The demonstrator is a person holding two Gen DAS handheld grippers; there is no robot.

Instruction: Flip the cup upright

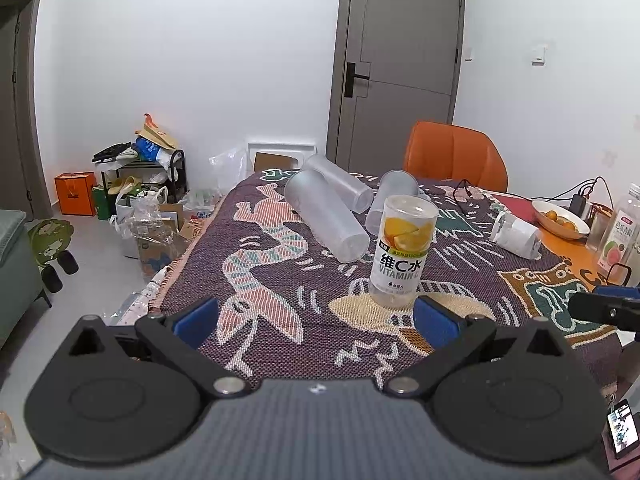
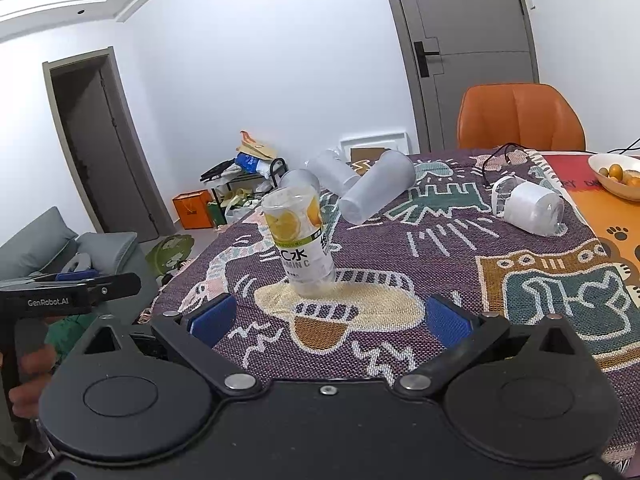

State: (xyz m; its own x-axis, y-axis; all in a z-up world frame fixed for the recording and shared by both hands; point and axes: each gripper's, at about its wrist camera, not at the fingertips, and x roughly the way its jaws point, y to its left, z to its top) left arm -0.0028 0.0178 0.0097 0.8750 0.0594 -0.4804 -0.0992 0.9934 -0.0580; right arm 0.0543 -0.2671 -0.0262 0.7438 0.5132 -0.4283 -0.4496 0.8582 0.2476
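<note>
A clear cup with a lemon "Vitamin C" label (image 1: 402, 250) stands upright on the patterned cloth (image 1: 280, 264), just ahead of my left gripper's right finger. It also shows in the right wrist view (image 2: 300, 240), ahead and left of centre. My left gripper (image 1: 316, 322) is open and empty. My right gripper (image 2: 328, 320) is open and empty, a short way back from the cup. Several frosted cups (image 1: 326, 216) lie on their sides behind it. A white-labelled cup (image 2: 528, 206) lies on its side to the right.
An orange chair (image 1: 456, 156) stands behind the table by a grey door (image 1: 400, 60). A bowl of oranges (image 1: 560, 218), a bottle (image 1: 620, 236) and cables sit at the right. Bags and boxes (image 1: 136, 200) clutter the floor at the left.
</note>
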